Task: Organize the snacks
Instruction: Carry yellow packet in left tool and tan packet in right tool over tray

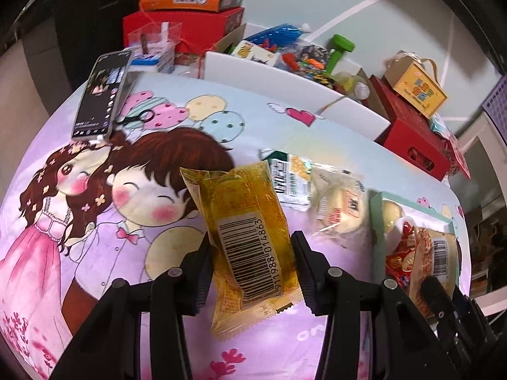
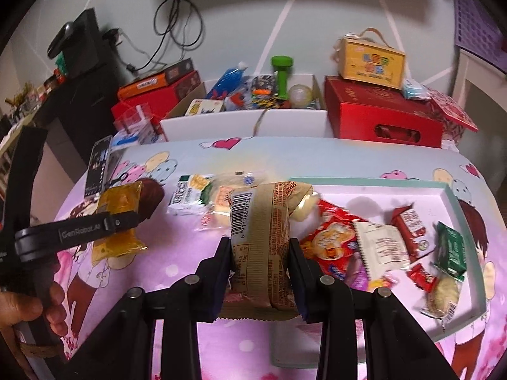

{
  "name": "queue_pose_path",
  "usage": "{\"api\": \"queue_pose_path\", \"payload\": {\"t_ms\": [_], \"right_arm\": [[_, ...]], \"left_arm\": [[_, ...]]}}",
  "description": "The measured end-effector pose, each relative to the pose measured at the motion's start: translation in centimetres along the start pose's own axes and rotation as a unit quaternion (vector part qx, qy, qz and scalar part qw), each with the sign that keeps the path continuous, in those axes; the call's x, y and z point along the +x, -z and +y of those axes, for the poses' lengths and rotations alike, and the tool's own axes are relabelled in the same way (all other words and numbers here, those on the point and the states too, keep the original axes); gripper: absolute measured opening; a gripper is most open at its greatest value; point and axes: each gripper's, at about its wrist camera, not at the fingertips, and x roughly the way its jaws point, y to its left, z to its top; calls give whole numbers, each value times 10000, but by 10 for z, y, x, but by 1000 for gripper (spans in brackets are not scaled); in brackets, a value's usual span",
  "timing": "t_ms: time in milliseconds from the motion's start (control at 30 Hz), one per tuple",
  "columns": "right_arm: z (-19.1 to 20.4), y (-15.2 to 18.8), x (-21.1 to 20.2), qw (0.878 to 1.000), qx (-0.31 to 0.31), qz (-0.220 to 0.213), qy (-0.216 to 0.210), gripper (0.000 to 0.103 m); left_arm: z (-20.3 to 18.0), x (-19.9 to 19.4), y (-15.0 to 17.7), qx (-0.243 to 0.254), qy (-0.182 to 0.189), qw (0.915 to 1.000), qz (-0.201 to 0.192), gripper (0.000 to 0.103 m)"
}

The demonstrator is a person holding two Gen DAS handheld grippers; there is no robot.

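My left gripper (image 1: 252, 253) is shut on a yellow snack packet (image 1: 247, 237) with a barcode, held above the cartoon tablecloth; it also shows in the right wrist view (image 2: 118, 221). My right gripper (image 2: 258, 253) is shut on a tan snack packet (image 2: 263, 240), held by the left edge of a shallow teal-rimmed tray (image 2: 456, 202). The tray holds several snacks, among them a red packet (image 2: 329, 243), a white packet (image 2: 380, 247) and a green packet (image 2: 451, 250). A green-white packet (image 2: 187, 196) and a clear-wrapped bun (image 2: 221, 202) lie on the cloth left of the tray.
A phone (image 1: 101, 91) lies at the table's far left with scissors (image 1: 139, 117) beside it. Behind the table stand a white box of toys (image 2: 263, 120), red boxes (image 2: 380, 110) and a yellow carton (image 2: 370, 60). A hand (image 2: 25, 310) holds the left gripper.
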Motion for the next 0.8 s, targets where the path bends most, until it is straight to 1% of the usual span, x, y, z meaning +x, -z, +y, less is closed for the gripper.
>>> {"api": "queue_pose_path", "payload": {"t_ms": [167,433,567,667,800], "right_arm": [[-27,-4,-12,9995,267,-129,110,37],[-90,-9,-41,9936,952,-462,397,37],[-122,-6,-55,9878,1330,-599,540,37],[-145,-2,-66,9829,1578,-689,661,38],[-167,4,-75,9764,1866,-770,770,38]], "left_arm": [[-24,-6,2,249,154,9996,-50,49],[-73,-16,8,745,522,9958,-113,49],[-106,-16,17,1139,775,9904,-62,49],[-133,-11,28,1456,1018,9841,63,49],[-158,-4,40,1851,1029,9773,110,49]]}}
